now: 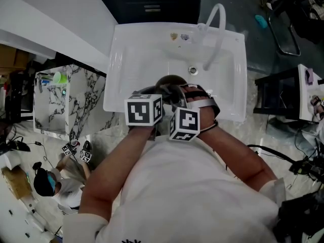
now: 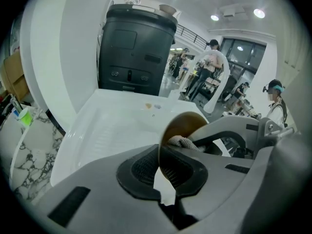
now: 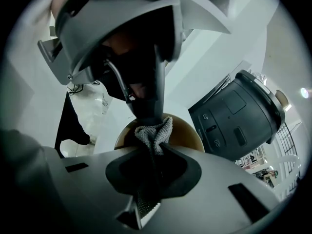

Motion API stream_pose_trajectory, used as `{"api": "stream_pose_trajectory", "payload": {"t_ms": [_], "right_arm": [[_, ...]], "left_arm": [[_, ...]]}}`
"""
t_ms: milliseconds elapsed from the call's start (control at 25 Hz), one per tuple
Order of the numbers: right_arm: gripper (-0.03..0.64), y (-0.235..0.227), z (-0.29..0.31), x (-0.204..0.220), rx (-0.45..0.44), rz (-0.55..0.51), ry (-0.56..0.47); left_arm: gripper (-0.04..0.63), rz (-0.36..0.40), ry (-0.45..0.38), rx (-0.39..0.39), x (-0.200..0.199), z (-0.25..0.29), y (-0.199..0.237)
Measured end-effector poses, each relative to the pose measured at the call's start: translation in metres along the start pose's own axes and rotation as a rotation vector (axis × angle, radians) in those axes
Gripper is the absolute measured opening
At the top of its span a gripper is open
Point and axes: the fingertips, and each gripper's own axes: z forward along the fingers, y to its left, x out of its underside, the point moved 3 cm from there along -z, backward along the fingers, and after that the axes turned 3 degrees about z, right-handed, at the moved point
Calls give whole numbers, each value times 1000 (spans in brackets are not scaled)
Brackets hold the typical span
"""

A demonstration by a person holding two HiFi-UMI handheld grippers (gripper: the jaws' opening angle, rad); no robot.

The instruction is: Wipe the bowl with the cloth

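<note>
Over the white sink (image 1: pixel 126 59), held up between the two hands, sits the brown bowl (image 2: pixel 189 125), tipped on its side with its opening toward the right gripper; the left gripper (image 2: pixel 161 167) is clamped on the bowl's thin rim, one pad inside the wall and one outside, while the right gripper (image 3: pixel 152 160) is closed on a bunched grey cloth (image 3: pixel 155 133) whose free end pokes into the bowl's mouth. I judge the bowl to be rigid, light and thin-walled, with a smooth face that could slide or swing in a pinch taken at a single spot on the rim; a deep bite over the rim, as now, looks the sound place to hold it, and the wiping push is best kept gentle so that it does not lever the bowl out of the pads. The cloth reads as a soft knit, limp and easily folded; gripped near its bunched middle it leaves a loose tip to follow the curve. From the head view the marker cubes and the hands cover both sets of jaws and most of the bowl; its outside bottom shows in no view; whether the cloth actually presses on the inner wall I cannot tell, nor what the bowl is made of, nor whether either thing is wet.
</note>
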Motion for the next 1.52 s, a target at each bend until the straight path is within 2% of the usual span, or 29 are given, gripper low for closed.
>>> {"api": "stream_pose_trajectory", "payload": {"t_ms": [160, 360, 760, 1120, 1280, 1400, 1520], "right_arm": [[46, -14, -1, -2, 45, 5, -7], [46, -21, -4, 0, 84, -17, 2], [46, -13, -13, 14, 50, 42, 1], [46, -2, -41, 5, -9, 76, -134], [46, 1, -53, 2, -66, 123, -210], [46, 0, -63, 4, -92, 166, -256], [46, -8, -74, 12, -87, 223, -290]], "left_arm": [[18, 27, 29, -3, 5, 1, -2], [18, 24, 29, -10, 7, 2, -1], [18, -16, -13, -24, 1, -3, 12], [18, -102, -53, 13, 3, -10, 22], [18, -154, -86, 41, 1, -14, 30], [18, -198, -113, 79, -1, -16, 35], [18, -246, -143, 152, -4, -18, 38]]}}
